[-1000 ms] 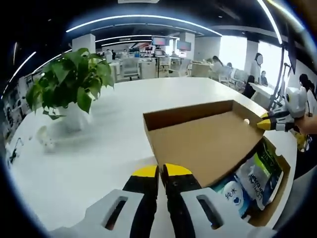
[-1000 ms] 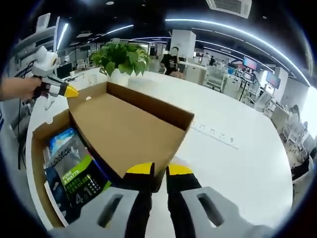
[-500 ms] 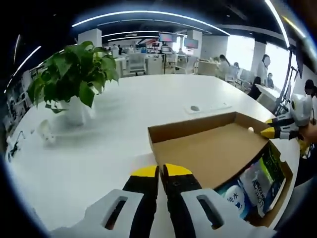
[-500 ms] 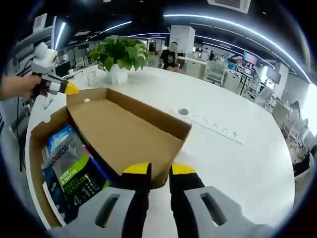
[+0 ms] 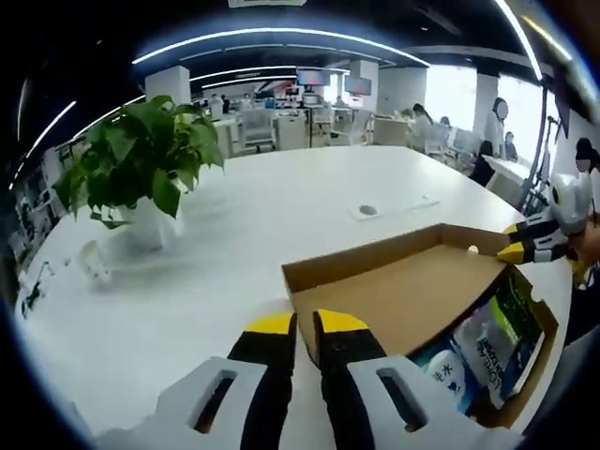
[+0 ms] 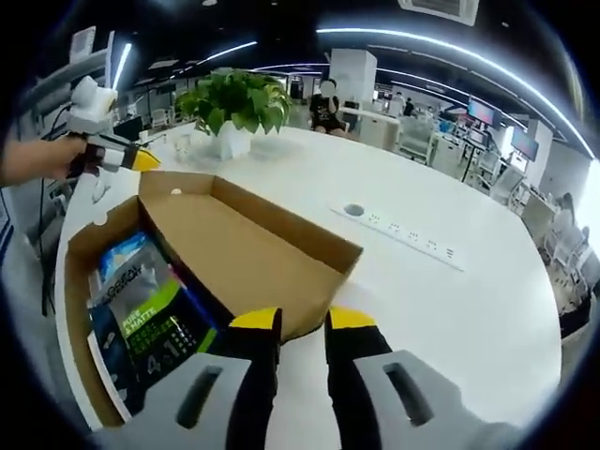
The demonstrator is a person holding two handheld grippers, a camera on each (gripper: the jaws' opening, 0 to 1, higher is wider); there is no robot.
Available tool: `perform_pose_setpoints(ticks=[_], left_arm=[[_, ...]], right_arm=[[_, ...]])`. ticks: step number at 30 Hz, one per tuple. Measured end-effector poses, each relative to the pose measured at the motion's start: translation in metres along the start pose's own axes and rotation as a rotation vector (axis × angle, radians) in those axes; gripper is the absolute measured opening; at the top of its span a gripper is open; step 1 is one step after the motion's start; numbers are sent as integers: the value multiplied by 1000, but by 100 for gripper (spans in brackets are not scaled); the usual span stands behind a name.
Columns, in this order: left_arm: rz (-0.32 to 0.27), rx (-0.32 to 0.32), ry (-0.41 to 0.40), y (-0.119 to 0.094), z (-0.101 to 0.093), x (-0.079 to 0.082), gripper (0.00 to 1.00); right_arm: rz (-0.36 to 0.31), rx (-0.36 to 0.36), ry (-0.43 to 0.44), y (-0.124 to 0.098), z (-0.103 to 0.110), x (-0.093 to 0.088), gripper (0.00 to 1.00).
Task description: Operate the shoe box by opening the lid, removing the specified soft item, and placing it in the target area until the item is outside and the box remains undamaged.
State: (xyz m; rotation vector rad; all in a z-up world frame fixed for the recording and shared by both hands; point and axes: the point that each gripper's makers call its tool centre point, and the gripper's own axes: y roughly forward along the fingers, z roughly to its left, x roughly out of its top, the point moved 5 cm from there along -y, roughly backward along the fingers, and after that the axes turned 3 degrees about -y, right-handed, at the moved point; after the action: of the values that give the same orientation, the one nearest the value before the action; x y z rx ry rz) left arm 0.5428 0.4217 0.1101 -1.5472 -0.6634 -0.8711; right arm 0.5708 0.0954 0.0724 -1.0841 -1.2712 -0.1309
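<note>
Left gripper (image 5: 306, 323), yellow-tipped black jaws a narrow gap apart, holds nothing; its tips sit at the near edge of the brown cardboard shoe box lid (image 5: 394, 295). Right gripper (image 6: 302, 321), jaws slightly parted, also empty, at the lid's opposite corner. The lid is swung open over the white round table (image 5: 234, 244). Brown shoe box (image 6: 80, 309) at 9 o'clock in the right gripper view holds soft green-and-blue plastic pouches (image 6: 150, 314). Green potted plant in white pot (image 5: 136, 173) at 10 o'clock.
</note>
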Motion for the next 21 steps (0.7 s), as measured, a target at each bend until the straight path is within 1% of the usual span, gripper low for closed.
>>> perform_pose_setpoints(ticks=[3, 5, 7, 11, 15, 18, 21], left_arm=[[-3, -6, 12, -10, -7, 0, 11], [-5, -18, 44, -16, -15, -1, 13], [-8, -23, 50, -18, -18, -1, 14], [-35, -49, 67, -27, -32, 0, 14], [-31, -83, 94, -34, -52, -3, 17], [-11, -131, 96, -37, -67, -11, 18], [19, -165, 109, -39, -81, -22, 19]], right_arm=[[-19, -3, 21, -9, 1, 0, 20], [-32, -2, 20, -15, 2, 1, 21], [-49, -7, 17, -21, 2, 2, 22], [-62, -7, 32, -31, 2, 3, 25], [-76, -4, 24, -42, 5, 2, 26], [-84, 0, 29, -50, 7, 1, 29], [-92, 6, 22, -57, 12, -1, 31]])
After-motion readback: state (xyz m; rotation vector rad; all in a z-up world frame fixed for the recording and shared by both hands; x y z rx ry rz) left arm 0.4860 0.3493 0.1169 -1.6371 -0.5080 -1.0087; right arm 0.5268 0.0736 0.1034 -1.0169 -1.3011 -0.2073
